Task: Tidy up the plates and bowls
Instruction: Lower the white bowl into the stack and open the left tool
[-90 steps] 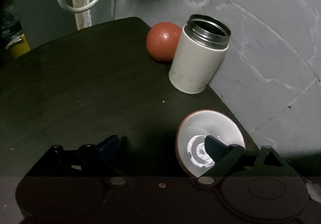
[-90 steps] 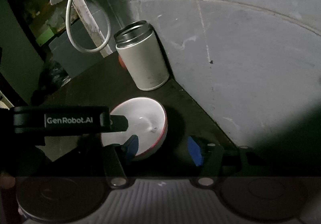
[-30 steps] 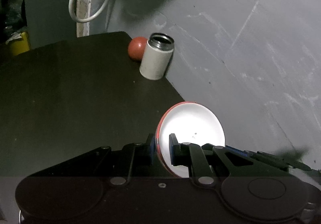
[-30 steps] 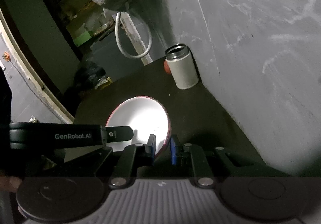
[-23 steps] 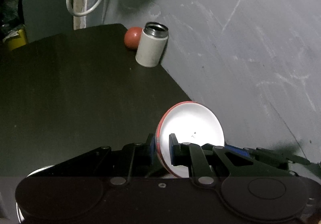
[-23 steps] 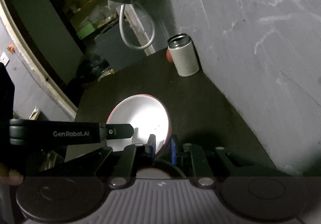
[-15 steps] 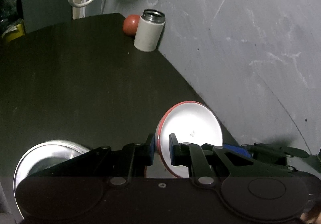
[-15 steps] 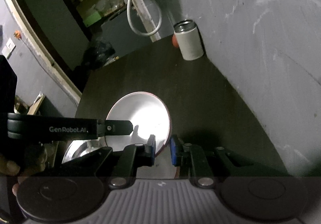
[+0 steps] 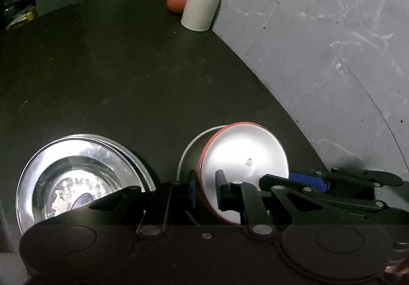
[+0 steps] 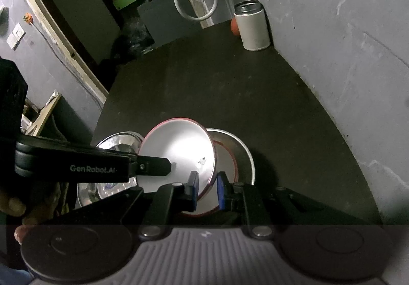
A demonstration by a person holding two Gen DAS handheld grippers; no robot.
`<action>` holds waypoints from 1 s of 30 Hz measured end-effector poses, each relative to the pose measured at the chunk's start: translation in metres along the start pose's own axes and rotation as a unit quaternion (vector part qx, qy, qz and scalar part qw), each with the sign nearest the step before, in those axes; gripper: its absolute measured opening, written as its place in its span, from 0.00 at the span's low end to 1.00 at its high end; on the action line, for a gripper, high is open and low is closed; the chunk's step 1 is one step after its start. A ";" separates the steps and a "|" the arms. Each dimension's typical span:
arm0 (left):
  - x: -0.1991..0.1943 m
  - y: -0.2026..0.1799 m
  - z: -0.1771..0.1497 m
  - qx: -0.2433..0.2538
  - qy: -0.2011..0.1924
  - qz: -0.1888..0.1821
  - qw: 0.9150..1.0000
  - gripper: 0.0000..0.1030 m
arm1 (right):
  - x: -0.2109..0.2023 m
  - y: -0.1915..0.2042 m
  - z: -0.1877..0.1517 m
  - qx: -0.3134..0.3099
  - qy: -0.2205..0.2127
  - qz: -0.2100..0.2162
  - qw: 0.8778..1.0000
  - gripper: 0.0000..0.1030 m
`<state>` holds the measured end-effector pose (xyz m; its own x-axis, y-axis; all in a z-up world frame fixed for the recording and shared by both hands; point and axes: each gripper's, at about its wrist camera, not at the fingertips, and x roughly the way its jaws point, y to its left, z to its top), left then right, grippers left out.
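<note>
Red runs round the rim of the white bowl. It is up off the dark table, tipped on its side. The left gripper is pinched on one edge of it, and the right gripper is pinched on the other edge. Right under it sits a steel dish with what looks like another red-rimmed bowl inside. Shiny steel plates lie just beside that.

I think the job now is to set the bowl into the one below. It is best to tip it flat first and line up the two rims. Then bring it down slowly and open both grippers only when it sits snug.

The left gripper has white letters on it, "GenRobot.AI". I see no other words.
</note>
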<state>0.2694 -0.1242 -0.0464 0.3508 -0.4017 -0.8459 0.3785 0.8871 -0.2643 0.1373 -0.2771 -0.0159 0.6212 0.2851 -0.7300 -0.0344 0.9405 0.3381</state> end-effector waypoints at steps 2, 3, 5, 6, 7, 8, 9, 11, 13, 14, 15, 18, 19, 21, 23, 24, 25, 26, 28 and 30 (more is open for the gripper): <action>0.002 -0.001 0.001 0.003 0.003 0.002 1.000 0.15 | 0.000 0.000 -0.001 0.000 0.003 -0.001 1.000 0.17; 0.002 -0.002 0.001 0.003 0.005 0.003 1.000 0.15 | -0.001 0.001 -0.001 0.000 0.004 -0.002 1.000 0.17; 0.001 -0.002 -0.002 0.004 0.008 0.005 1.000 0.15 | 0.003 0.001 0.002 -0.001 0.007 -0.005 1.000 0.17; 0.002 -0.002 -0.003 0.005 0.010 0.005 1.000 0.15 | 0.004 0.001 0.001 -0.001 0.009 -0.006 1.000 0.17; 0.002 -0.002 -0.003 0.006 0.011 0.006 1.000 0.15 | 0.004 0.000 0.001 0.000 0.011 -0.007 1.000 0.17; 0.003 -0.003 -0.003 0.007 0.013 0.006 1.000 0.15 | 0.005 0.000 0.002 0.000 0.013 -0.008 1.000 0.17; 0.004 -0.003 -0.003 0.008 0.014 0.006 1.000 0.15 | 0.006 -0.001 0.003 0.001 0.015 -0.009 1.000 0.17; 0.007 -0.005 -0.002 0.010 0.016 0.007 1.000 0.15 | 0.007 -0.001 0.003 0.003 0.016 -0.011 1.000 0.17; 0.010 -0.005 -0.001 0.010 0.018 0.008 1.000 0.15 | 0.008 -0.001 0.004 0.002 0.017 -0.011 1.000 0.17; 0.012 -0.005 -0.001 0.010 0.018 0.009 1.000 0.15 | 0.008 -0.001 0.004 0.002 0.017 -0.011 1.000 0.17; 0.013 -0.005 0.000 0.010 0.019 0.009 1.000 0.15 | 0.008 -0.001 0.004 0.001 0.018 -0.011 1.000 0.17; 0.015 -0.007 0.000 0.011 0.020 0.011 1.000 0.15 | 0.009 -0.002 0.004 0.002 0.021 -0.011 1.000 0.17; 0.015 -0.007 0.000 0.011 0.021 0.012 1.000 0.15 | 0.008 -0.002 0.005 0.002 0.021 -0.011 1.000 0.17; 0.017 -0.007 0.000 0.010 0.025 0.013 1.000 0.15 | 0.009 -0.002 0.004 0.002 0.022 -0.011 1.000 0.17; 0.018 -0.007 0.000 0.009 0.028 0.013 0.999 0.15 | 0.009 -0.002 0.005 0.001 0.022 -0.011 1.000 0.17; 0.019 -0.007 0.000 0.009 0.028 0.013 0.999 0.15 | 0.009 -0.002 0.005 0.000 0.022 -0.011 1.000 0.17; 0.019 -0.007 0.001 0.008 0.028 0.013 0.999 0.15 | 0.009 -0.002 0.005 0.000 0.022 -0.011 1.000 0.17; 0.020 -0.007 0.001 0.008 0.028 0.013 0.999 0.15 | 0.009 -0.002 0.005 0.000 0.022 -0.011 1.000 0.17; 0.020 -0.007 0.001 0.008 0.028 0.012 1.000 0.15 | 0.009 -0.002 0.004 0.000 0.022 -0.011 1.000 0.17; 0.019 -0.007 0.001 0.008 0.028 0.012 0.999 0.15 | 0.009 -0.002 0.004 0.000 0.022 -0.012 1.000 0.17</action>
<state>0.2743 -0.1380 -0.0609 0.3117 -0.3661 -0.8768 0.3842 0.8926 -0.2361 0.1464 -0.2769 -0.0203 0.5871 0.2710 -0.7628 -0.0200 0.9469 0.3210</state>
